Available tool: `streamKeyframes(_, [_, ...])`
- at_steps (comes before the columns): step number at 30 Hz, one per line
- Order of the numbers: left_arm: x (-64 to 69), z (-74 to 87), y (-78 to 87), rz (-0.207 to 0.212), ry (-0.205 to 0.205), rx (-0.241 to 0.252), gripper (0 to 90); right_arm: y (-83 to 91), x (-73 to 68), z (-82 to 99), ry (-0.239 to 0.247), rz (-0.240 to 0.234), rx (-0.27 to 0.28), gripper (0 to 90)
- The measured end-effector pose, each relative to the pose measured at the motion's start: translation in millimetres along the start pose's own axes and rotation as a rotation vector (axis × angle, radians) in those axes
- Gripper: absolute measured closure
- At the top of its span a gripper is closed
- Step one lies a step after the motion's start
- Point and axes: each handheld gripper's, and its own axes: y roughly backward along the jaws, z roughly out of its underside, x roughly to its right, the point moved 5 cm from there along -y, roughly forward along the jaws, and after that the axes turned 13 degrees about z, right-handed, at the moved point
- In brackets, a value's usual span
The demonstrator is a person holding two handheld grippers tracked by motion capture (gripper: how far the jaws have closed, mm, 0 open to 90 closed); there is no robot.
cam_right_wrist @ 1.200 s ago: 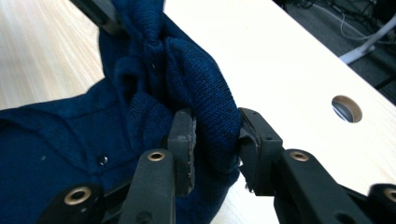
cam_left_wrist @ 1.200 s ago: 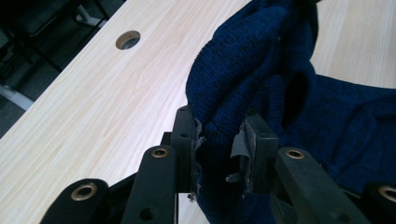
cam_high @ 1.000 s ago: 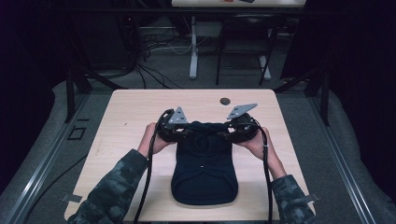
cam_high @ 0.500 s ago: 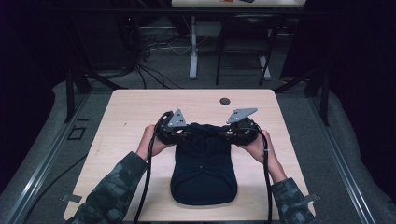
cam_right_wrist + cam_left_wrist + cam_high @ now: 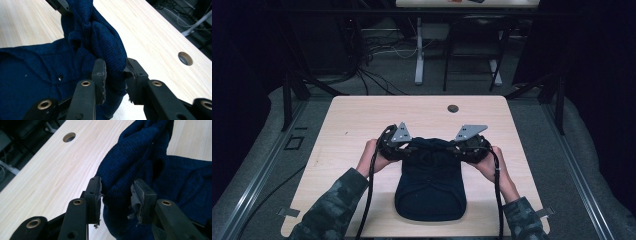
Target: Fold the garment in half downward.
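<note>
On the pale wooden table (image 5: 362, 120), high view: a dark-blue knitted garment (image 5: 430, 187) lies on the half nearer the person, well short of the round cable hole (image 5: 453, 108); both grippers meet its bunched far edge. Left gripper view: the left gripper (image 5: 116, 197) has just been opening, though fabric sits pinched between its pads. Right gripper view: the right gripper (image 5: 115, 75) clamps a fold. Step judged: gripping the edge; next, lifting it evenly.
</note>
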Motion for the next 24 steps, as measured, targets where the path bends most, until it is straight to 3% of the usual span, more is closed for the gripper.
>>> streamKeyframes(6, [8.9, 1.3, -0.5, 0.026, 0.029, 0.03, 52.7, 6.1, -7.3, 8.0, 0.024, 0.02, 0.012, 70.2])
streamKeyframes(19, [22.6, 11.3, 1.2, 0.005, -0.009, 0.016, 61.9, 13.9, -21.6, 17.7, 0.059, 0.043, 0.042, 70.3])
streamKeyframes(24, [27.0, 16.3, 0.7, 0.017, 0.0, 0.02, 62.3, 16.1, -29.9, 22.5, 0.071, 0.034, 0.029, 69.5])
